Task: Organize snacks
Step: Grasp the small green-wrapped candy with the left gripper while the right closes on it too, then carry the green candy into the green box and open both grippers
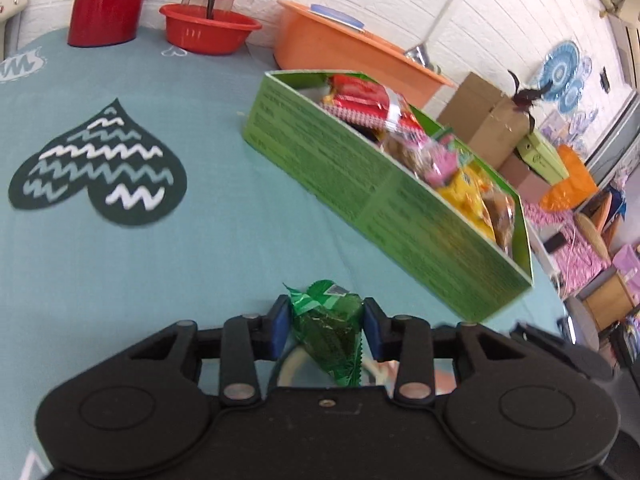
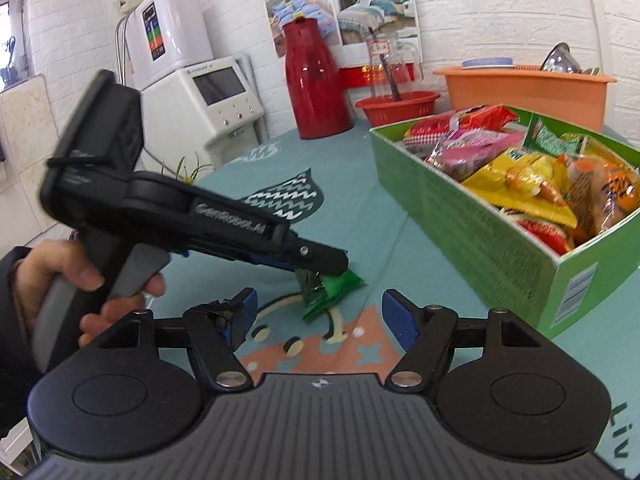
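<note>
The left gripper [image 1: 325, 328] tips down toward the table, held by a hand [image 2: 86, 280] wrapped around its grey handle. Its blue pads [image 1: 277, 330] squeeze a small green snack packet [image 1: 328, 332] from both sides. The packet is shiny and crinkly, with zigzag ends, and its far end rests on the tablecloth [image 1: 200, 260].

The right gripper [image 2: 316, 316] hangs low over the cloth, just behind the packet. Its blue fingers [image 2: 396, 320] stand wide apart with nothing between them.

The tablecloth is soft and teal, with a dark heart shape [image 1: 100, 168] full of wavy lines. A long green cardboard box [image 1: 380, 200] sits to the right, piled with red, pink and yellow snack bags [image 2: 520, 176].

The left view shows the pads pinching the packet up close. Only the right view shows the hand, the whole black gripper from the side, and the white machine [image 2: 208, 96] by the wall. Both views show the red jug [image 2: 316, 84], the red bowl [image 2: 396, 108] and the orange tub [image 2: 528, 92].
</note>
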The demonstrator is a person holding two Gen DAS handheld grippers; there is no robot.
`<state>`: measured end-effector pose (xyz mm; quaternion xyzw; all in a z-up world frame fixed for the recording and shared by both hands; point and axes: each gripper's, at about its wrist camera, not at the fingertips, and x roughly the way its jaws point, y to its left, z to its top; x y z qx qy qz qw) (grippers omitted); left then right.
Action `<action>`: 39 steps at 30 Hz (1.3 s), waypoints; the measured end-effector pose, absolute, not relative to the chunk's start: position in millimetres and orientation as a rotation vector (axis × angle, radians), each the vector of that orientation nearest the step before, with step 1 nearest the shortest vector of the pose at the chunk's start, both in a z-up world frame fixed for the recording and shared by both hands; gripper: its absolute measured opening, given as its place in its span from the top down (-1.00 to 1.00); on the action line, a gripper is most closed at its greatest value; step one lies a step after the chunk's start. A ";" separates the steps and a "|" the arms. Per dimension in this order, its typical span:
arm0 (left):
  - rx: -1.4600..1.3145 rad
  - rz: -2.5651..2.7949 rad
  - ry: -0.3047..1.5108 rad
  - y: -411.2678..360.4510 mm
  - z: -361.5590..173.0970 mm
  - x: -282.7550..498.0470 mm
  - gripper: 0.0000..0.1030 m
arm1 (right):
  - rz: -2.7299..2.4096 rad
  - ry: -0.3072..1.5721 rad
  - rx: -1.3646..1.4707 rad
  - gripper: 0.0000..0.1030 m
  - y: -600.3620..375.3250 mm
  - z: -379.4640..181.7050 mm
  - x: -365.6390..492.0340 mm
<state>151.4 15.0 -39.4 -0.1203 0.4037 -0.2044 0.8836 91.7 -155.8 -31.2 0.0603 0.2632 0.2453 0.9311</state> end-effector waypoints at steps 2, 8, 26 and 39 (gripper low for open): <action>-0.219 -0.409 0.833 13.7 -36.4 142.5 -0.30 | 0.490 0.548 0.090 -1.00 -150.7 -32.8 90.4; -0.275 -0.399 0.795 26.6 -26.1 137.3 -0.42 | 0.488 0.562 0.051 -1.00 -136.3 -35.7 93.7; -0.292 -0.423 0.832 23.6 -38.8 146.0 -0.39 | 0.433 0.585 -0.073 -0.39 -107.2 -39.6 119.8; -0.214 -0.482 0.713 -8.1 3.9 129.3 -0.33 | 0.384 0.429 -0.001 0.06 -137.3 -12.9 93.6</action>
